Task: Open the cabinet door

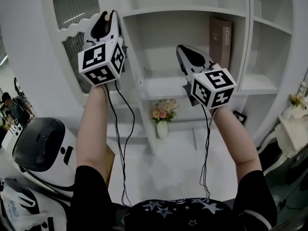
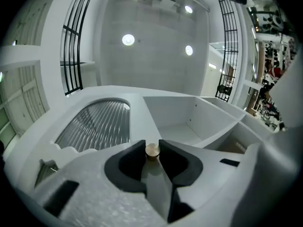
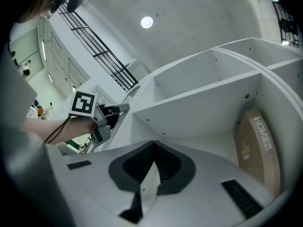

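Observation:
The white cabinet door (image 1: 72,13) with a ribbed glass pane stands at the upper left, and in the left gripper view the door (image 2: 94,122) fills the left half. A small brass knob (image 2: 152,151) on its frame sits between my left gripper's jaws. My left gripper (image 2: 152,145) is shut on that knob, both dark pads touching it. From the head view the left gripper (image 1: 111,14) is raised against the door's right edge. My right gripper (image 1: 180,49) hangs in front of the open shelves; its jaws (image 3: 154,145) are shut with nothing between them.
Open white shelves (image 1: 187,13) lie to the right of the door. A brown box marked HOMES (image 1: 220,35) stands on one shelf, and a flower vase (image 1: 162,114) on a lower one. A white and black machine (image 1: 41,146) sits at the lower left, white furniture (image 1: 293,129) at the right.

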### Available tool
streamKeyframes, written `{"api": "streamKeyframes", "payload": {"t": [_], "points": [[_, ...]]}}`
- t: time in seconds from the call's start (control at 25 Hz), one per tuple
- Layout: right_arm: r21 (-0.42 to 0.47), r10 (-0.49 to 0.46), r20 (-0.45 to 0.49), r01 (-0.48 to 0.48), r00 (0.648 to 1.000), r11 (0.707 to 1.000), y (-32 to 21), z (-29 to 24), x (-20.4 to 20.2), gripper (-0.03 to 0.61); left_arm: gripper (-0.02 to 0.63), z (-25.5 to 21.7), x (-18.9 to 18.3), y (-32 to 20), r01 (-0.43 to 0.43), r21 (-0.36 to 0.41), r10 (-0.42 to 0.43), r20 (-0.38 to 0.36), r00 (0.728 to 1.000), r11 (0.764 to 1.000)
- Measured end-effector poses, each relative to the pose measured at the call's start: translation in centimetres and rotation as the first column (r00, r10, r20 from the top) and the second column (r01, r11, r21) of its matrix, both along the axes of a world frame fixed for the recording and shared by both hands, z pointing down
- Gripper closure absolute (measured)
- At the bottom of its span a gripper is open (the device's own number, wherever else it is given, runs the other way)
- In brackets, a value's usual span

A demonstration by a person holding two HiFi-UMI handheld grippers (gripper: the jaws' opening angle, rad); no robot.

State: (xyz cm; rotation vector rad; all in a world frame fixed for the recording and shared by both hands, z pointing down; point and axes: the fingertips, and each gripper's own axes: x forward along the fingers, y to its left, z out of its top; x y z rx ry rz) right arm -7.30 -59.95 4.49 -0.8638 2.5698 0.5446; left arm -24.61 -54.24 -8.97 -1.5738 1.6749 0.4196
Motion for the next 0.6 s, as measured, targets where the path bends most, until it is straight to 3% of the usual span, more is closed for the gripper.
{"api": "streamKeyframes", "payload": {"t": [0.24,0.6], "points": [[-0.021,-0.008,-0.012,0.008,1.000,1.000,-0.6,0.9,0.2,0.572,0.520,0.1,-0.1,0.2,0.005,-0.065,-0.006,-0.016,1.000,0.998],[-0.047,-0.039,-0.006,0.039,0.999,0.998,2.2,1.6,-0.2,0.572,0.522,0.3,0.2,3.8,-0.091,-0.082,0.091,-0.009,0.996,0.992]]}}
